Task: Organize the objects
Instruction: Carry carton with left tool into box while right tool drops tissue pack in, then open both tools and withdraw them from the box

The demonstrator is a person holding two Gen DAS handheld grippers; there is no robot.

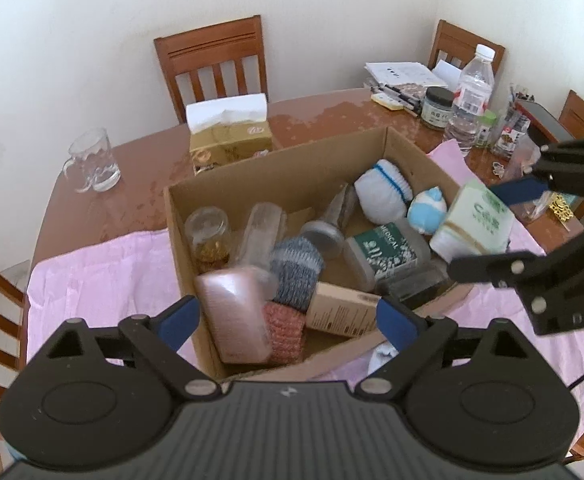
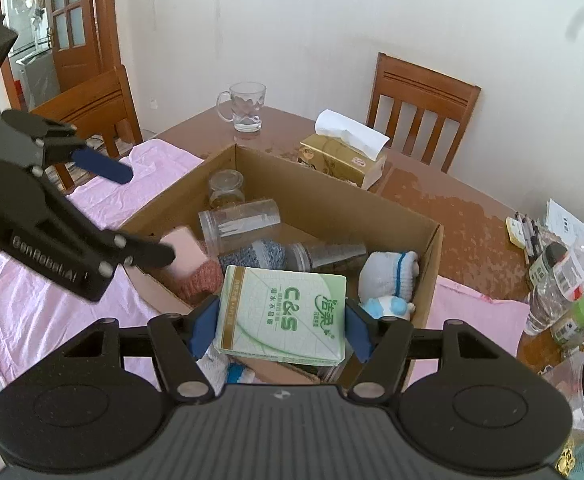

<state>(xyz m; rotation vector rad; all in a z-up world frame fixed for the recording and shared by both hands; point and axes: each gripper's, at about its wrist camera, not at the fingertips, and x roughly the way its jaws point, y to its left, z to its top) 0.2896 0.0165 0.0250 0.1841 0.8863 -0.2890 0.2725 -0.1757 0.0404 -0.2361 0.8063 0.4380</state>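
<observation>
An open cardboard box (image 1: 251, 172) (image 2: 428, 264) on the table holds jars, rolled socks, a pink pack (image 1: 231, 312), a small beige carton (image 1: 344, 308) and a green-lidded tub (image 1: 388, 252). My right gripper (image 2: 279, 330) is shut on a green and white tissue pack (image 2: 283, 316) and holds it over the box's near right side; it also shows in the left wrist view (image 1: 476, 224). My left gripper (image 1: 287, 316) is open and empty just above the box's near edge, over the pink pack and beige carton.
A pink cloth (image 1: 103, 268) lies under the box. A gold tissue box (image 1: 231, 136), a glass mug (image 1: 91, 164), a water bottle (image 1: 472, 96), small jars and papers stand on the brown table (image 1: 332, 112). Wooden chairs (image 1: 215, 64) ring the table.
</observation>
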